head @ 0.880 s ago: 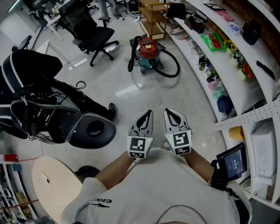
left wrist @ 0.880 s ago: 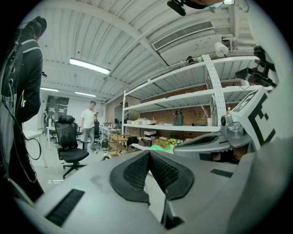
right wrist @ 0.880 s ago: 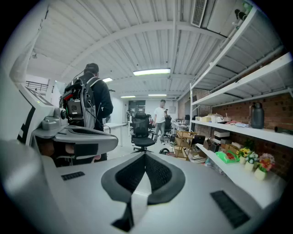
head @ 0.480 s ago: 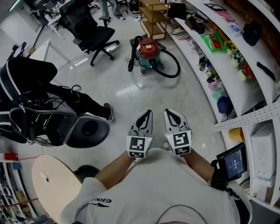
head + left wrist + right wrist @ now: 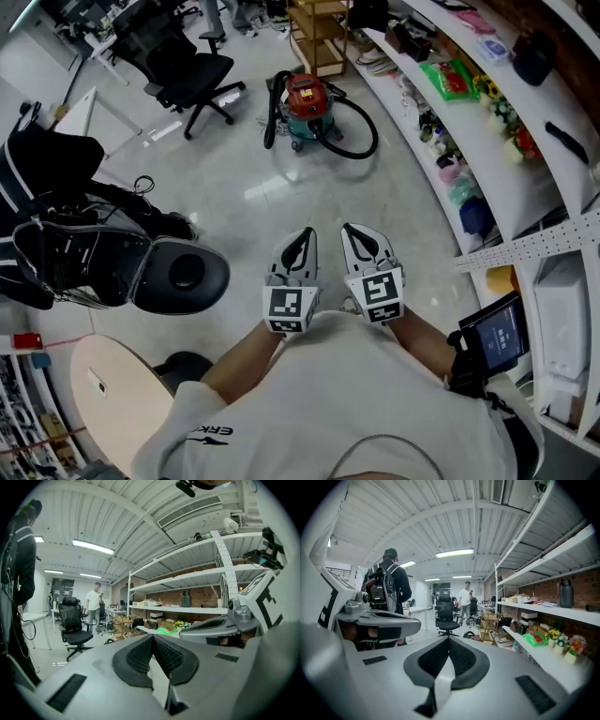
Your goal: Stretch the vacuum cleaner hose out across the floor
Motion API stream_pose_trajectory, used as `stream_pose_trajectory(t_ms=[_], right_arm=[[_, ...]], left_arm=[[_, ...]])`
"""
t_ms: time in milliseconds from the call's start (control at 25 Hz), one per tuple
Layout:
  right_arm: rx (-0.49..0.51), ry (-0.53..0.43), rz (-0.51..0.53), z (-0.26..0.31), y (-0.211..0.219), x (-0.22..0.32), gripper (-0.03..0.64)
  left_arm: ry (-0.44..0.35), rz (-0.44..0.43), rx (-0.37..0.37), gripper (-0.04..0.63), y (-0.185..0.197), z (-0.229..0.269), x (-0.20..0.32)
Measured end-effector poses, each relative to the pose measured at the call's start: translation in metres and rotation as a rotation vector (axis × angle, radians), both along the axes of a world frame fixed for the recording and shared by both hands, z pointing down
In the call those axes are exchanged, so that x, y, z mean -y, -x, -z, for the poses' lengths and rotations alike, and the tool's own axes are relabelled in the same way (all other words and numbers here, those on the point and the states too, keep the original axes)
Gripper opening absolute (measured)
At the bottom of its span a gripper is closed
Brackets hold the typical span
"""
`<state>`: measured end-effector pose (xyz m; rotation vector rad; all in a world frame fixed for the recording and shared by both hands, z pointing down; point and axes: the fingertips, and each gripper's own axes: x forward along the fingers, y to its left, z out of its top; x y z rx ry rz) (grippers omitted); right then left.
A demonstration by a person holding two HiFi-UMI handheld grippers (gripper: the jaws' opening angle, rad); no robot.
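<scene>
Vacuum hose, seemingly one loop; two grippers closed.

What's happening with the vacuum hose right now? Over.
Left gripper, right gripper shut, empty. Vacuum cleaner ahead, hose looped beside it, untouched. Office chair left of it.

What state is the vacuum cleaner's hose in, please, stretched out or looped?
Looped: the black hose curls round beside the red vacuum cleaner, not laid straight.

Black office chair, wooden cart, white shelves.
</scene>
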<state>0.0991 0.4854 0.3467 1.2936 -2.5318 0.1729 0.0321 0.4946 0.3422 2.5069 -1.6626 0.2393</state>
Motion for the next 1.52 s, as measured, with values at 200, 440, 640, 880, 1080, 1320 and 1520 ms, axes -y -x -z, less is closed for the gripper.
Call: stream_pose_trajectory(t_ms=[200,440,640,880,1080,1320,1520], right_arm=[[-0.001,-0.001,0.020,-0.006,-0.006,0.002,0.002],[0.022,0.021,0.044,-0.013,-0.017,0.014,0.002],[0.039,0.026,0.061,-0.015,-0.013,0.032,0.002],[0.032,0.039,0.051,-0.027,0.004,0.064,0.002],[0.013,0.032,0.042,-0.020,0.036,0.107,0.002],[0.044,-0.007,0.028,-0.007,0.089,0.157,0.002],[0.057,-0.012,0.016,-0.004,0.133,0.193,0.002]], left_arm=[[-0.006,0.017,-0.007,0.002,-0.009,-0.002,0.002],[0.013,0.050,-0.012,0.002,-0.017,-0.009,0.014],[0.043,0.059,-0.007,0.002,-0.012,-0.018,0.031],[0.012,0.051,-0.030,0.002,0.006,-0.020,0.067],[0.017,0.027,-0.052,0.002,0.039,-0.017,0.113],[0.005,-0.010,-0.057,0.002,0.089,-0.012,0.162],[0.019,-0.033,-0.054,0.002,0.131,-0.012,0.203]])
